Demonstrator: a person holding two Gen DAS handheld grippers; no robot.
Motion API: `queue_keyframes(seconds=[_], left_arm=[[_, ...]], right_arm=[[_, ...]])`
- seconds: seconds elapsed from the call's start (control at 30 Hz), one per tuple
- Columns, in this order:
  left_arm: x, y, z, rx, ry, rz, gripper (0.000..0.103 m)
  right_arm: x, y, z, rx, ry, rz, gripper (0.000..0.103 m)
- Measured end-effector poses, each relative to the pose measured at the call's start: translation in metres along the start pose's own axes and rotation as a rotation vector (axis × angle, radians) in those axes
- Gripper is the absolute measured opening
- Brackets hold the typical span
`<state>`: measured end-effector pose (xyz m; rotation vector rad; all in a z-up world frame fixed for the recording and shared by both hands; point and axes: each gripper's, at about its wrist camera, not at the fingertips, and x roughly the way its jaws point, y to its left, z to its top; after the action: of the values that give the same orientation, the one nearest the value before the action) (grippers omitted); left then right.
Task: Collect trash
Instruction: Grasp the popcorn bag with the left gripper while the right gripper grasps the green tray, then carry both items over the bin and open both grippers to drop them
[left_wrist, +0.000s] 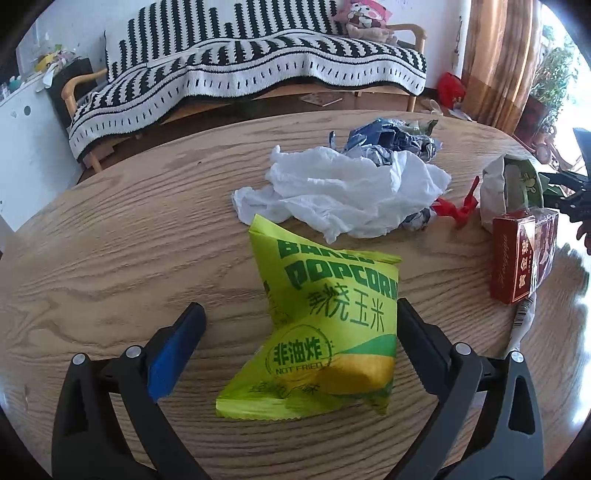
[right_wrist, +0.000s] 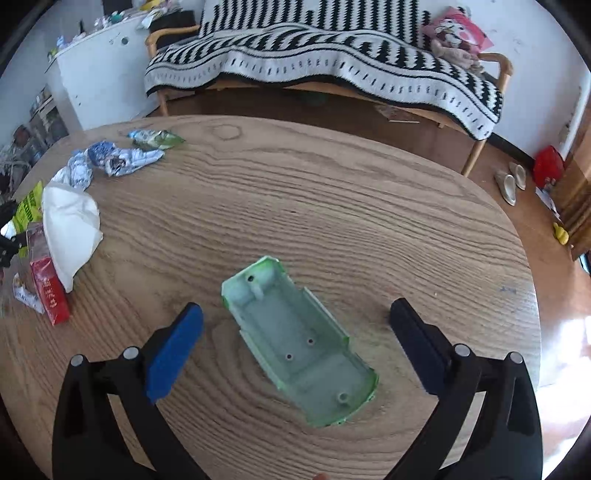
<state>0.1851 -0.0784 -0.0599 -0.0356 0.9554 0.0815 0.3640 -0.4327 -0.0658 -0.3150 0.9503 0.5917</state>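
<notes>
A: Left wrist view first. Left hand-held gripper (left_wrist: 301, 321) spread wide, straddling the yellow-green popcorn bag (left_wrist: 325, 332) on the table (left_wrist: 129, 240). Right finger (left_wrist: 417, 339) touching or nearly touching the bag's edge, blue-padded left finger (left_wrist: 177, 350) well clear of it.

B: Nothing clamped yet, then. Best bet, probably: shift a little right to centre the bag, then close on the puffed lower half so the film bunches instead of slipping out.

A: Beyond it, crumpled white tissue (left_wrist: 343, 192), blue foil wrappers (left_wrist: 391, 140) at the far side, a red scrap (left_wrist: 458, 210) and a red box (left_wrist: 521, 258) to the right. Worth keeping the tips off the tissue just behind the bag.

B: Over to the right wrist view.

A: Right hand-held gripper (right_wrist: 295, 328) also wide apart, empty, poised around a pale green plastic shell (right_wrist: 299, 343) lying hollow side up, set diagonally, touching neither finger.

B: Rigid and thin-walled by the look of it. Likely safer to turn square to the long sides and pinch across the narrow width.
</notes>
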Motion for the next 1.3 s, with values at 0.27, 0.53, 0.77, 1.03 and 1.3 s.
queue_keyframes(seconds=[0.27,0.53,0.77,1.03,1.3], left_arm=[[-0.003,0.004,0.003,0.007,0.021,-0.023,0.069],[-0.034,-0.004,0.002,0.006,0.007,-0.068,0.047],[-0.105,-0.051,-0.009,0.072,-0.065,-0.169,0.047],[-0.188,-0.159,-0.043,0.191,-0.127,-0.344,0.047],[-0.206,-0.264,-0.11,0.285,-0.027,-0.47,0.047]], right_arm=[[-0.005,0.003,-0.002,0.037,0.002,-0.021,0.092],[-0.046,0.01,-0.028,0.217,-0.065,-0.029,0.049],[-0.127,0.049,-0.059,0.265,-0.133,-0.023,0.05],[-0.251,0.099,-0.12,0.316,-0.189,-0.063,0.05],[-0.333,0.115,-0.227,0.447,-0.231,-0.14,0.05]])
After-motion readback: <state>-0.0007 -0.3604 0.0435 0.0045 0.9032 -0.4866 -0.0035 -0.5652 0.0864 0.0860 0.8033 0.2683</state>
